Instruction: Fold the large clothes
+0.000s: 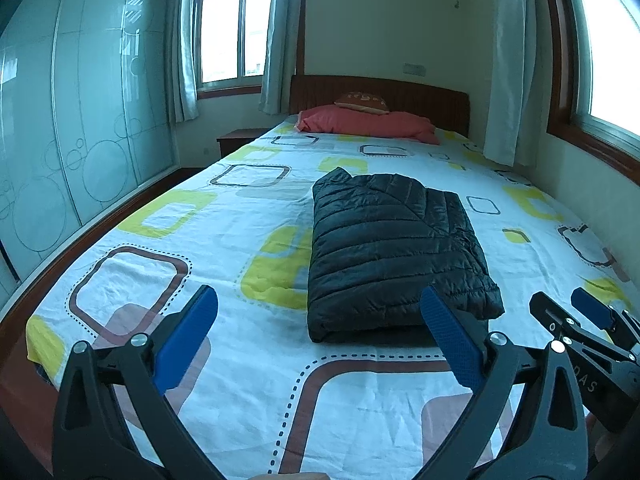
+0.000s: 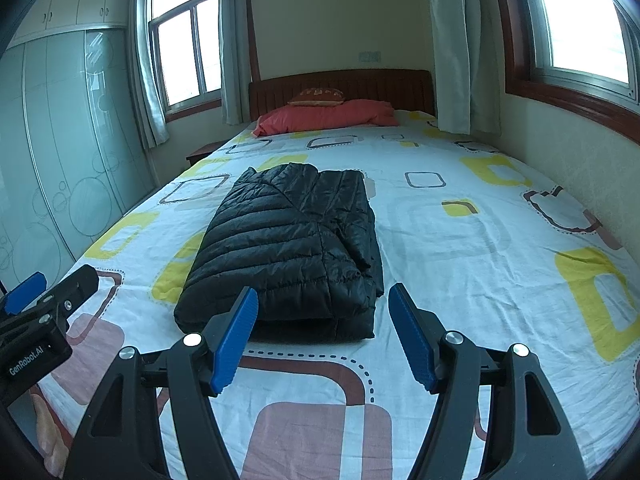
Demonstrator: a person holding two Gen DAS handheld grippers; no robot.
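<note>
A black quilted puffer jacket (image 1: 394,248) (image 2: 292,248) lies folded into a thick rectangle on the patterned bed sheet (image 1: 224,232) (image 2: 460,240). My left gripper (image 1: 320,300) hovers open above the sheet just short of the jacket's near edge, its blue pads wide apart and holding nothing. My right gripper (image 2: 323,300) is open too, with only the jacket's near right corner showing between its pads from above. Each gripper shows in the other's view: the right gripper (image 1: 560,304) at the right edge, the left gripper (image 2: 60,284) at the left edge.
A red pillow (image 1: 368,122) (image 2: 328,116) and a small brown cushion (image 1: 362,102) lie by the wooden headboard (image 2: 340,84). Glass wardrobe doors (image 1: 68,120) run along the left side. A wall with a window (image 2: 580,20) borders the bed's right.
</note>
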